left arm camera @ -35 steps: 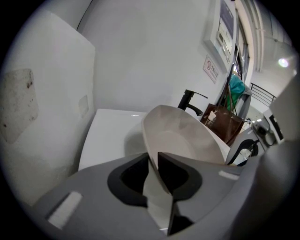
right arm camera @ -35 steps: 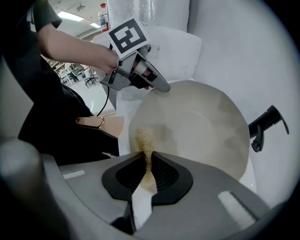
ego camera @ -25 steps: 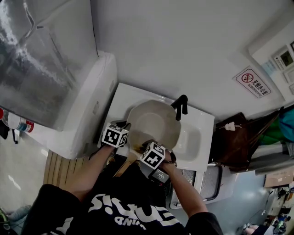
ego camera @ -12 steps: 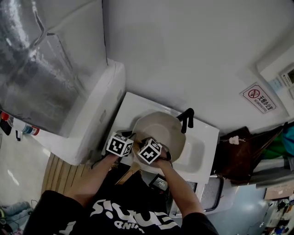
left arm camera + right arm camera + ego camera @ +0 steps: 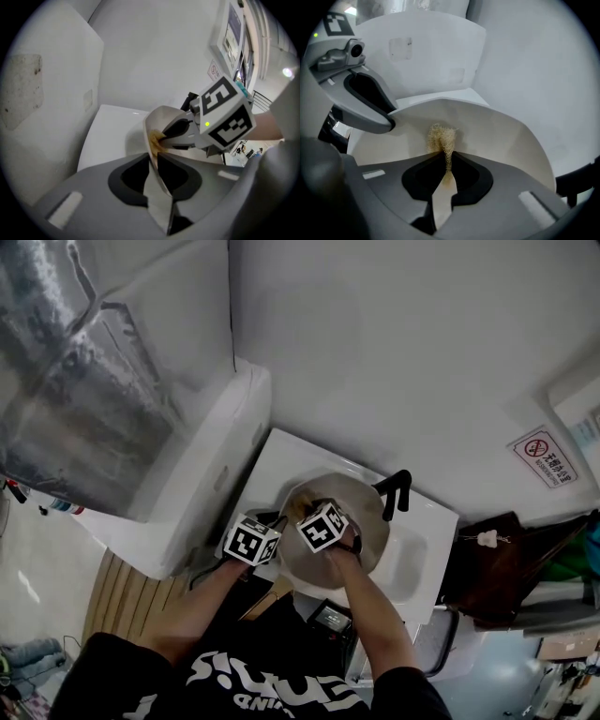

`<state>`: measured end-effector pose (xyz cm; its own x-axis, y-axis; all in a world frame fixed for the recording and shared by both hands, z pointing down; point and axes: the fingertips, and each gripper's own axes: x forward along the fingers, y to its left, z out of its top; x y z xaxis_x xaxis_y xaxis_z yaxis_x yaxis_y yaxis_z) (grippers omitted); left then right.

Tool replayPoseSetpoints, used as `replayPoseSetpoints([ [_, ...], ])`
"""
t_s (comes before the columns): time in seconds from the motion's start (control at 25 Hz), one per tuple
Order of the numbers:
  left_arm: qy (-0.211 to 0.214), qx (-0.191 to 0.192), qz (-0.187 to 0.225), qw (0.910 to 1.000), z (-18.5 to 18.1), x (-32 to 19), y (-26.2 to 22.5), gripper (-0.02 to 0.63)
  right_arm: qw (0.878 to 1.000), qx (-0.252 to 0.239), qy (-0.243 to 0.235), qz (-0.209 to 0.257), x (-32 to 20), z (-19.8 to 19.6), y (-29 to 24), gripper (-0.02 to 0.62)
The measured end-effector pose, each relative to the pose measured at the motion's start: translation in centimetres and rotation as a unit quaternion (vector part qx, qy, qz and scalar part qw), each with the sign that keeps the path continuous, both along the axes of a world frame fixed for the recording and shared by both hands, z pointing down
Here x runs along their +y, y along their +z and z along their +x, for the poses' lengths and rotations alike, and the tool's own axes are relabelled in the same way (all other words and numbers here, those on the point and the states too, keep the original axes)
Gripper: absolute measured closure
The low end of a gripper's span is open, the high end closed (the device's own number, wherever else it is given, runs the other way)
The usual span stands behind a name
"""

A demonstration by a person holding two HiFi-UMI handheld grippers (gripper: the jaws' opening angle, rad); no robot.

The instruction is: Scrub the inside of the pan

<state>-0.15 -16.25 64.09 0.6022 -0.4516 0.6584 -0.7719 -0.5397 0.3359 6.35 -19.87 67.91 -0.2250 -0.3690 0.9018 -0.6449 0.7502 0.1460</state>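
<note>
Your right claw (image 5: 446, 165) has just swept across the pan (image 5: 367, 521), from the near rim up toward its left side. It now works just beside your left claw (image 5: 157, 161). It is clenched on a pale, fibrous scrubber (image 5: 442, 137), and the tuft presses against the pan's inside wall.

Your left claw has stayed put. It is clamped on the pan's left rim, with the thin wall running between its jaws, and it holds the pan tilted in the white sink (image 5: 427, 554).

By my reading, the scrubbing is well under way. This stroke has carried from the near part to the left wall, so the right half and the far side probably still need passes.

On the left you have almost no room, because from the head view the two claws nearly touch. Push further that way and you will likely knock them together or jar the grip on the rim.

The open room lies right and far, across the bare inside of the pan. Ease off near the far right rim, where the black faucet (image 5: 399, 489) stands close.
</note>
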Motion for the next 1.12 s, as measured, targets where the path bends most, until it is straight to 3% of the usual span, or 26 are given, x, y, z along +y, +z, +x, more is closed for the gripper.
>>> replayPoseSetpoints([
  [0.28,0.004,-0.001,-0.002,1.0,0.0,0.0,0.0,0.551,0.999,0.017,0.038,0.034,-2.6,2.7,-0.6,0.552],
  [0.72,0.007,-0.007,-0.003,1.0,-0.1,0.1,0.2,0.551,0.99,0.094,0.078,0.073,-3.4,8.6,-0.1,0.552],
  [1.12,0.009,-0.003,-0.002,1.0,-0.1,0.0,0.3,0.551,0.981,0.163,0.079,0.075,-2.1,12.7,0.6,0.552],
])
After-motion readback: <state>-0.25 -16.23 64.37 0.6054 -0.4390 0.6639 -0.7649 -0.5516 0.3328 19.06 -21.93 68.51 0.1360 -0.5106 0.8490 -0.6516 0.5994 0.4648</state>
